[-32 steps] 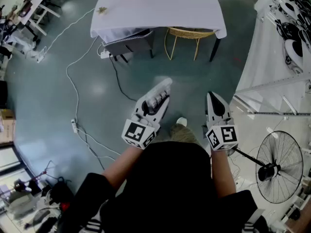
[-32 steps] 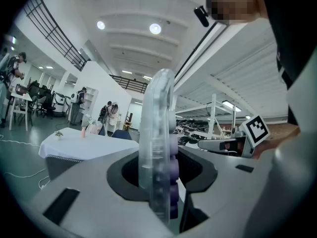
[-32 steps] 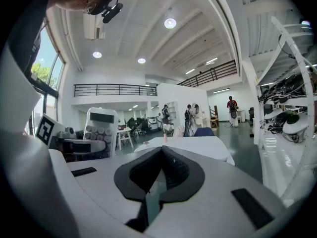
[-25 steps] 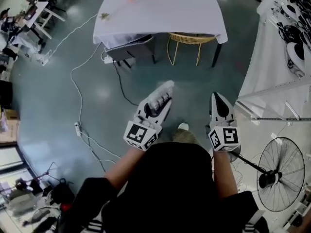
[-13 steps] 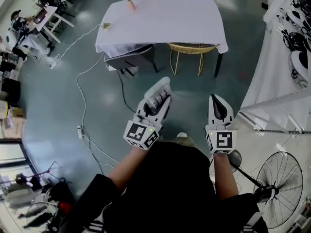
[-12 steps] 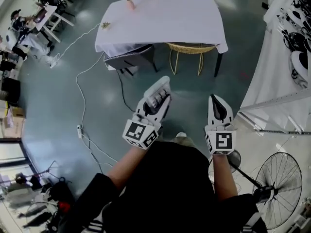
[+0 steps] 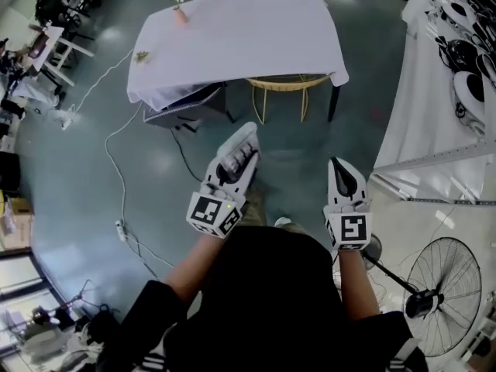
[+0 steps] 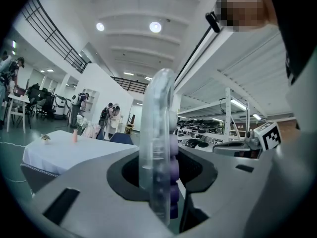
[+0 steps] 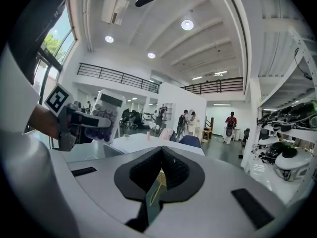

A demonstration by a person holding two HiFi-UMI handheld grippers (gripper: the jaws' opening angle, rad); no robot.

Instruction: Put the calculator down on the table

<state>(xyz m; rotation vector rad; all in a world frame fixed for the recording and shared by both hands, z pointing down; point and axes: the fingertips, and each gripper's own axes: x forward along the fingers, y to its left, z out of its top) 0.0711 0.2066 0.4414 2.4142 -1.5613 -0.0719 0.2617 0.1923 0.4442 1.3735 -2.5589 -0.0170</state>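
Observation:
A white calculator with purple keys (image 7: 239, 150) stands on edge between the jaws of my left gripper (image 7: 232, 166), which is shut on it above the floor. In the left gripper view the calculator (image 8: 157, 148) rises edge-on from the jaws. My right gripper (image 7: 344, 178) hangs level beside it, shut with nothing in it. The right gripper view shows its pads (image 9: 161, 158) together and the calculator (image 9: 106, 115) off to the left. The table (image 7: 232, 41), draped in a white cloth, stands ahead, apart from both grippers.
A yellow wire chair (image 7: 283, 91) and a grey chair (image 7: 184, 111) are tucked at the table's near side. A small vase (image 7: 180, 14) stands on its far left. A cable (image 7: 116, 178) trails on the floor at left. A fan (image 7: 442, 293) and white-draped shelving (image 7: 442, 107) are at right.
Both grippers have moved forward toward the table, which now sits closer and further left in the head view. The calculator stays gripped in the left gripper.

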